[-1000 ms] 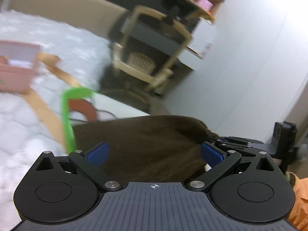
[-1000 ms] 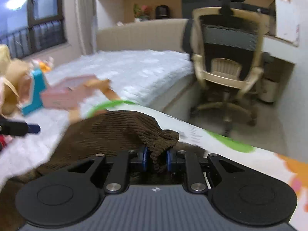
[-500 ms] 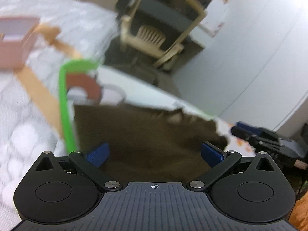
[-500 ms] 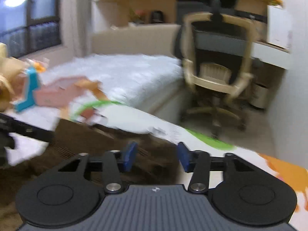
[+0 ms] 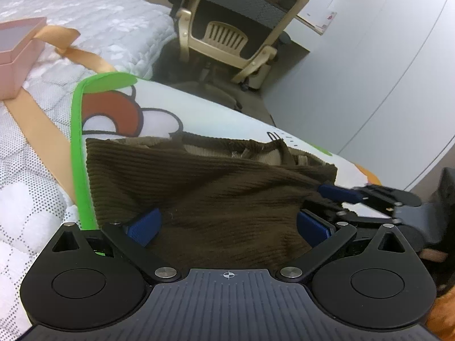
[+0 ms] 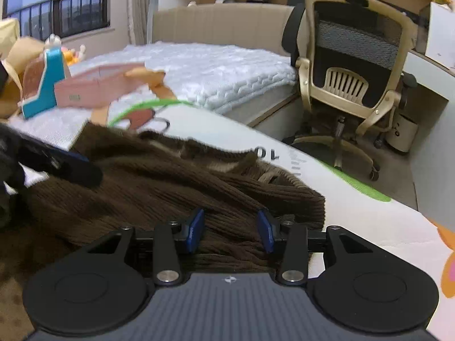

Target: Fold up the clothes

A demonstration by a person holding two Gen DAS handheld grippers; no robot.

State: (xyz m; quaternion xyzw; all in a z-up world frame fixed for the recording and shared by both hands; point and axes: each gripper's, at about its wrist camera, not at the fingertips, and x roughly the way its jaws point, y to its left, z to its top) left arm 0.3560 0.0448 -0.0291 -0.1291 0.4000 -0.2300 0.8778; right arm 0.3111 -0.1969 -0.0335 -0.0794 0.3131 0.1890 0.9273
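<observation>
Brown ribbed sweater [image 5: 216,187] lies folded on a white cartoon mat [image 5: 216,113] on the bed [image 6: 216,65]. Left claw [image 5: 227,224] is spread wide over it, holding nothing. Right claw [image 6: 231,230] is spread too, its blue fingers [image 6: 196,228] resting on the knit. A pink box [image 5: 17,54] sits nearby.

The bed with white quilted cover [image 5: 34,187] carries a white cartoon-print mat with green edge [image 5: 76,142], a pink cardboard box [image 5: 17,56] and a tan ribbon [image 5: 37,119]. A brown ribbed knit garment [image 5: 216,193] lies on the mat.
</observation>
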